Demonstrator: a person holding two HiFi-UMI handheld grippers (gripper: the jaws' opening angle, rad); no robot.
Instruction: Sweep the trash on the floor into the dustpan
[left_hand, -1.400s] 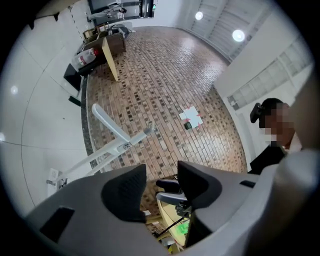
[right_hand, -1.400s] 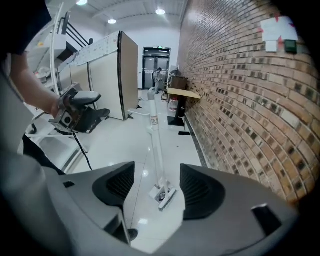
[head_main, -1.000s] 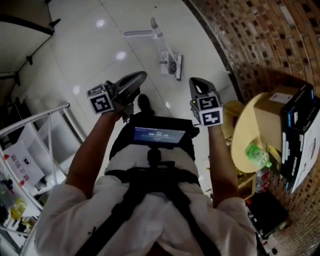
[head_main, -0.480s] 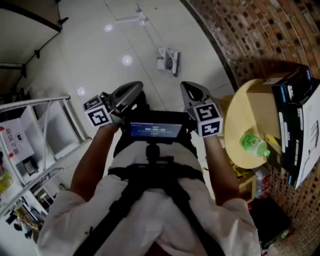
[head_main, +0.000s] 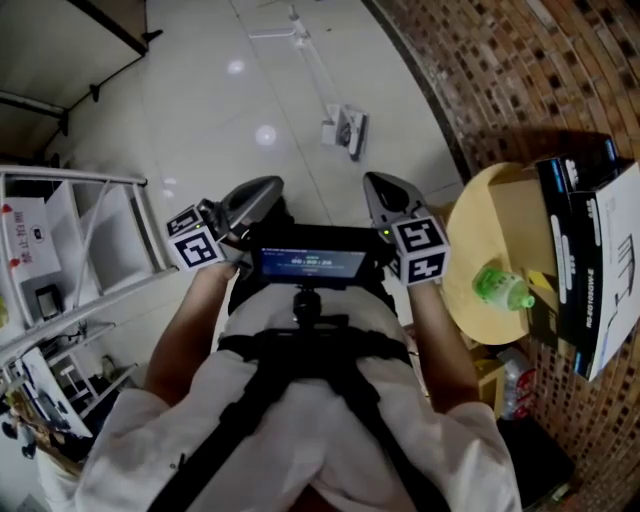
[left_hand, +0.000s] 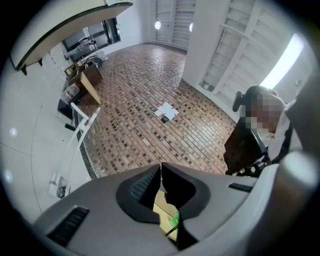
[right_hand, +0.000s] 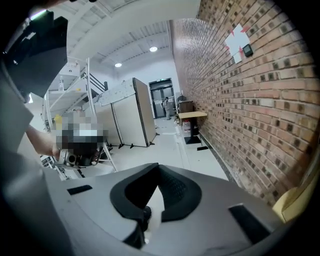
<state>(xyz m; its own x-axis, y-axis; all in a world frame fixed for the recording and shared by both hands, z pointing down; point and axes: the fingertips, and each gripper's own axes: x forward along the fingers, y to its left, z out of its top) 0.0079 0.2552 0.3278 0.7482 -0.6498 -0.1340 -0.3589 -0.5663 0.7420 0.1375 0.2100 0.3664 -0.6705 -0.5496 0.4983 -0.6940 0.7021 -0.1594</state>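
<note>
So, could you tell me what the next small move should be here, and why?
Probably step toward the long-handled tool lying on the floor ahead: the left gripper and right gripper are both shut, empty and well short of it.

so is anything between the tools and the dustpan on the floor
Nothing visible: only bare floor tiles lie between the left tool, the right tool and the dustpan. The rack and round table stand aside.

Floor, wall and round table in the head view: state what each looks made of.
Floor: glossy white tile, probably ceramic; it mirrors lamps and shows thin joints.
Wall: matt brown brick with visible mortar lines.
Round table: pale yellow top, perhaps wood or laminate; hard to tell.
</note>
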